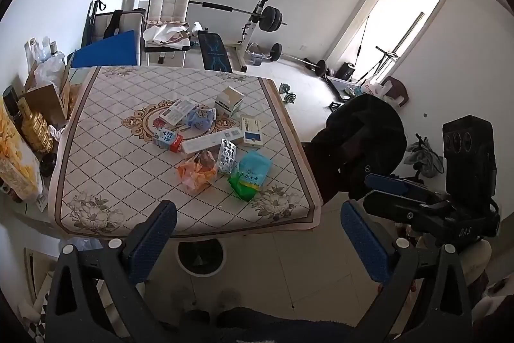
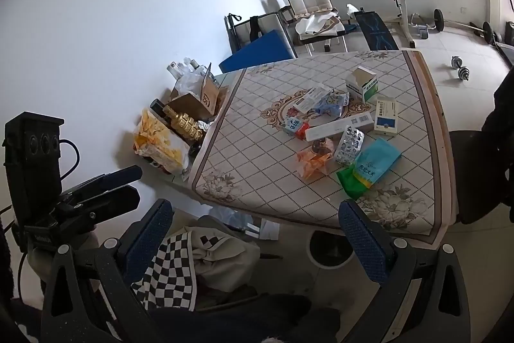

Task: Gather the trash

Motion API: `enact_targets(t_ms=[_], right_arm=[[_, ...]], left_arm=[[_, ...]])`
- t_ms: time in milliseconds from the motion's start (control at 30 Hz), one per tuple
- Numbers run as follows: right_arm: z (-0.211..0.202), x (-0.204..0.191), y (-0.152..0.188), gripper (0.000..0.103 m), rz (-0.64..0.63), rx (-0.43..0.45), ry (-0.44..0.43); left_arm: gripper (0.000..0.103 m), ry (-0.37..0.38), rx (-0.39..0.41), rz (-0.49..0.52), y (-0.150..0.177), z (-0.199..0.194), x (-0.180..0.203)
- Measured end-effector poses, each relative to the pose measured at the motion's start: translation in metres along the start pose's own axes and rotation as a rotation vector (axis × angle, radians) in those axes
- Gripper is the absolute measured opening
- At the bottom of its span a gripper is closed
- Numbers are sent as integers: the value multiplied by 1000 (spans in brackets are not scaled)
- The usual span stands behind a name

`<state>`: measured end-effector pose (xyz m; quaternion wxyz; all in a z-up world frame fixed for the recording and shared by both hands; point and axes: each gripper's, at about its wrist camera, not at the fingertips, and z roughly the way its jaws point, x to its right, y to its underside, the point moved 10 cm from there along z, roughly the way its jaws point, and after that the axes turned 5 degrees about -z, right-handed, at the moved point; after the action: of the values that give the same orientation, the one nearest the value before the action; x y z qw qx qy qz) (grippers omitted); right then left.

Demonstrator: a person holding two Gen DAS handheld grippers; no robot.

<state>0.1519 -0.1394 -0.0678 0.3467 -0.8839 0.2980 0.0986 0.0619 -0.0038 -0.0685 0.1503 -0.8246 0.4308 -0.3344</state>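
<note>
The left gripper [image 1: 258, 241], a dark plastic two-finger tool with blue textured pads [image 1: 154, 233], stands with its jaws spread wide and nothing between them. The right gripper [image 2: 257, 238], of the same dark frame and blue pads [image 2: 364, 241], is likewise spread wide and holds nothing. Each shows in the other's view from the side: the right gripper [image 1: 417, 198] to the right in the left wrist view, the left gripper [image 2: 96, 195] to the left in the right wrist view, both held at about the same height.
</note>
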Motion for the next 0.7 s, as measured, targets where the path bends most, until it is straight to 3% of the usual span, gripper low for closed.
enact_targets(t_ms=[700], right_arm=[[-3,-3,1,103,-2,-1,-2]], left_arm=[[103,-2,6,-6,2,-4,0]])
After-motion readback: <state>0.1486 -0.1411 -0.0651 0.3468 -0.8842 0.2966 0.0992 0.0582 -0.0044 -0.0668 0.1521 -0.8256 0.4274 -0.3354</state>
